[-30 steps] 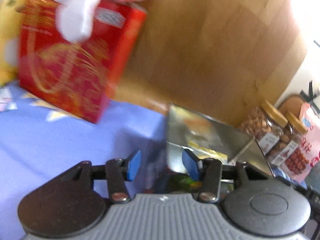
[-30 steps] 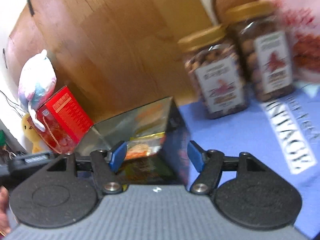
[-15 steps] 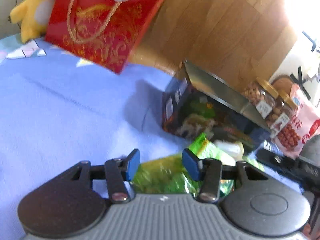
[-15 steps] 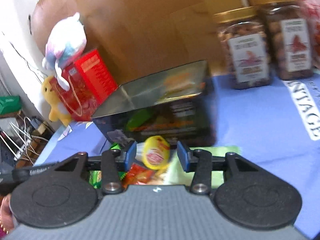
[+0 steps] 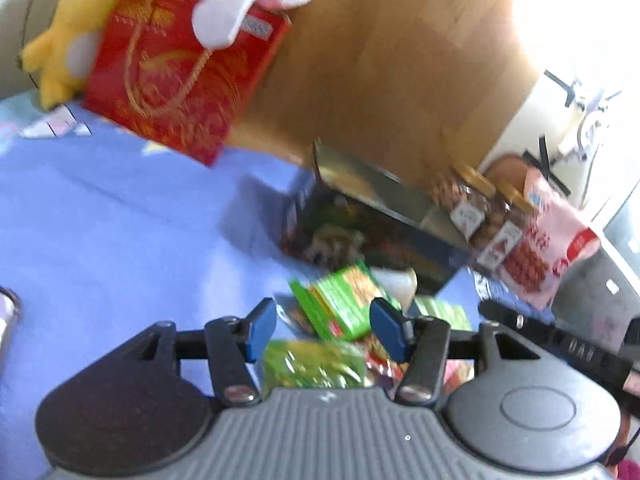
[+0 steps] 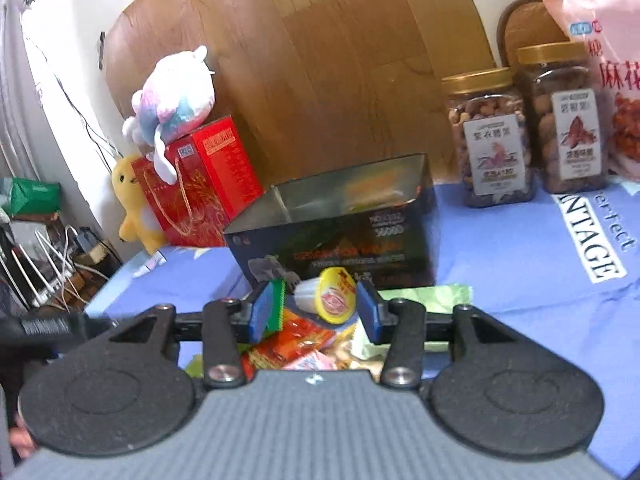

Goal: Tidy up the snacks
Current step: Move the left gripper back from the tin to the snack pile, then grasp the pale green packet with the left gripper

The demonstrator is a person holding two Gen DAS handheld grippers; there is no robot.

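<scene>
where crinkly packets (image 6: 298,338) pile, shiny rectangular tin (image 6: 340,232), ribbed jars (image 6: 490,140)

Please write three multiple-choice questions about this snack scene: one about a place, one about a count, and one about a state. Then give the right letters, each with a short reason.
1. Where does the pastel plush toy sit?
A. on top of the red gift box
B. inside the dark tin
C. between the two jars

2. How many clear jars with gold lids stand at the back right?
A. one
B. two
C. four

3. What is the state of the dark tin?
A. closed with a lid
B. open at the top
C. lying upside down

Answers:
1. A, the plush rests on the red gift box, in front of the wooden board.
2. B, one nut jar and a second jar stand side by side on the blue cloth.
3. B, the right wrist view shows its shiny inner walls and no lid on it.
</scene>
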